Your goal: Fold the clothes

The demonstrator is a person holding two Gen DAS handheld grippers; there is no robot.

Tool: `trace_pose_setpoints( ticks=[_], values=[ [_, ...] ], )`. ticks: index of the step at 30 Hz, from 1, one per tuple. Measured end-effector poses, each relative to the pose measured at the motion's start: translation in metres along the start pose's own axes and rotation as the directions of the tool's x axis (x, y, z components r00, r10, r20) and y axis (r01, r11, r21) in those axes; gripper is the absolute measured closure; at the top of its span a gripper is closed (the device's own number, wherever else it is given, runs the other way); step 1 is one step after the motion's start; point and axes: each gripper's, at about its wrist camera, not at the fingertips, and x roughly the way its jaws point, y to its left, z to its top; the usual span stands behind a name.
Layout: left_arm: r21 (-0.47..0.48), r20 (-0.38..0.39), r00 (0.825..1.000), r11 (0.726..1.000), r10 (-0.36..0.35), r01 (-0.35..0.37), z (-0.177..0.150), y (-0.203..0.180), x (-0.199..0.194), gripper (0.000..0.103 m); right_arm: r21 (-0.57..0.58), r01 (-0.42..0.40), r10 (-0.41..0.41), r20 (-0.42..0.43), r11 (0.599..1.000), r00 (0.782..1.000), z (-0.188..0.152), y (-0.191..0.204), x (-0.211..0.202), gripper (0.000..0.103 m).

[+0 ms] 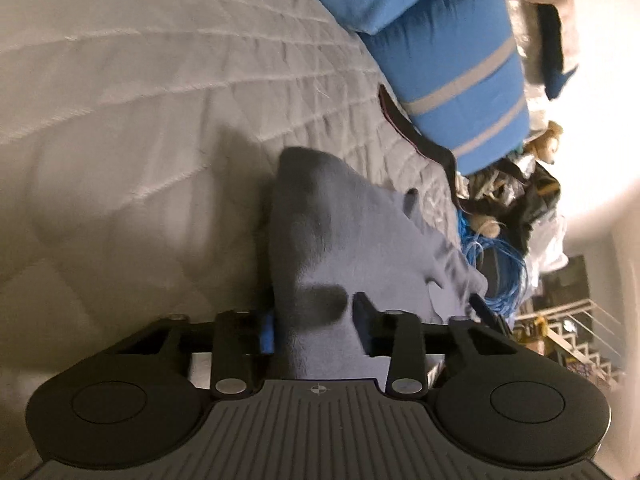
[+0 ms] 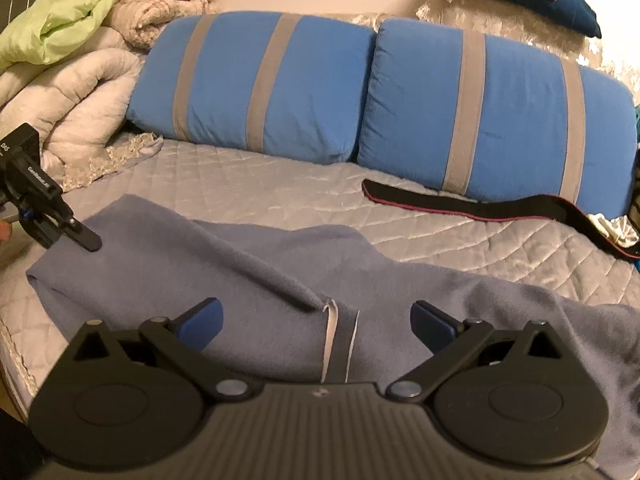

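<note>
1. Left gripper (image 1: 314, 320): jaws clamped on a fold of the blue-grey garment (image 2: 224, 264).
2. Right gripper (image 2: 316, 320): jaws wide apart over the garment's white-edged hem.
3. Garment lies spread on the quilted bed (image 2: 280, 184).

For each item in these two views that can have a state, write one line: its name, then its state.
Grey-blue fleece garment: spread, rumpled, not yet folded.
Left claw: closed on a bunch of the garment.
Right claw: open over the garment's edge.
Two blue grey-striped pillows: side by side at the bed's far edge.
Black red-edged strap: lying flat.
</note>
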Motion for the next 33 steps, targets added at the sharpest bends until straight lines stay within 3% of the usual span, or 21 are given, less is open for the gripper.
trace_pose_setpoints(
  ticks=[1,5,10,14,19,27,30,33],
  values=[
    [-0.005,-0.006,1.000,1.000,-0.006,0.006,0.000,0.000,0.005,0.084,-0.003,0.001,-0.002,-0.004,1.000,1.000,-0.001,0.000,0.001,0.000],
    [0.014,0.011,1.000,1.000,-0.003,0.003,-0.003,-0.003,0.013,0.088,-0.001,0.004,-0.004,-0.006,1.000,1.000,-0.001,-0.001,0.002,0.000],
    [0.063,0.038,0.995,0.994,0.091,-0.094,-0.009,-0.021,0.007,0.091,0.007,-0.001,0.001,-0.018,1.000,1.000,-0.002,-0.002,0.002,0.000],
    [0.116,0.065,0.965,0.958,0.255,-0.262,-0.007,-0.053,-0.001,0.092,-0.009,-0.006,0.006,-0.001,1.000,1.000,-0.003,0.000,-0.002,0.000],
    [0.140,0.141,0.915,0.907,0.379,-0.397,-0.006,-0.089,-0.019,0.093,-0.045,-0.002,0.003,0.021,0.999,1.000,-0.005,0.002,-0.008,0.000],
    [0.098,0.227,0.776,0.779,0.589,-0.620,0.002,-0.119,-0.083,0.093,-0.039,0.004,-0.002,0.049,0.999,0.999,-0.004,-0.003,-0.019,0.000],
    [0.041,0.256,0.687,0.702,0.681,-0.711,0.007,-0.131,-0.115,0.093,-0.037,-0.003,0.006,0.071,0.999,0.997,-0.003,-0.003,-0.024,0.000],
    [-0.022,0.292,0.558,0.589,0.777,-0.808,0.013,-0.149,-0.145,0.093,-0.028,-0.007,0.009,0.080,1.000,0.997,-0.002,-0.007,-0.026,0.000]
  ],
)
